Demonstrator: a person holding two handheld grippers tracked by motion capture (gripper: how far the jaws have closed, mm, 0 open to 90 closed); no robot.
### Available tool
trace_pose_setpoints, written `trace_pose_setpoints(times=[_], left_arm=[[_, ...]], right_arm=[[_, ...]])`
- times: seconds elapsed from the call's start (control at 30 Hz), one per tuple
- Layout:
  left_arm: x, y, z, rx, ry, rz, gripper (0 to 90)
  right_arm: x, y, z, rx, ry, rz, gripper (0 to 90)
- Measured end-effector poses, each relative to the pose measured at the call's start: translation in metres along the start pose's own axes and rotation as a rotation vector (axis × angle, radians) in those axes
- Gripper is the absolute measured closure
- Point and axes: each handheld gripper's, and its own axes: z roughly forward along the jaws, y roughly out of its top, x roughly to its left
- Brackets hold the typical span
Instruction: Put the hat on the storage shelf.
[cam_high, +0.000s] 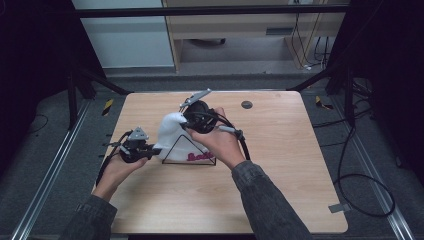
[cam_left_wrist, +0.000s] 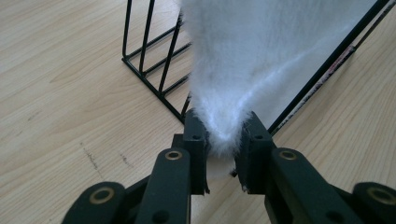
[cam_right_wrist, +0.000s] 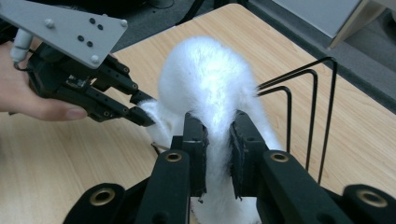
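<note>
High view: left tool (cam_high: 152, 150) and right tool (cam_high: 184, 123), both clamped on the white fluffy cloth (cam_high: 172, 131) draped over the wire rack (cam_high: 189, 152) mid-surface; uneven pulling could topple the rack.

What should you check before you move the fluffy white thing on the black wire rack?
1. Left gripper fingers pinch a corner of the fluffy white cloth: ok.
2. Right gripper fingers pinch a fold of the cloth: ok.
3. Cloth draped over the black wire rack: ok.
4. Cloth free of the rack's wires: cannot tell.
5. Rack standing flat on the wooden table: ok.
</note>
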Motion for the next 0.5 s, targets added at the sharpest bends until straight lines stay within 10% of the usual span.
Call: trace_pose_setpoints(times=[0.5], left_arm=[[-0.004, -0.009, -0.023, -0.041, 0.104, -0.014, 49.9]], right_arm=[[0.003, -0.001, -0.018, -0.033, 0.006, 0.02, 58.4]])
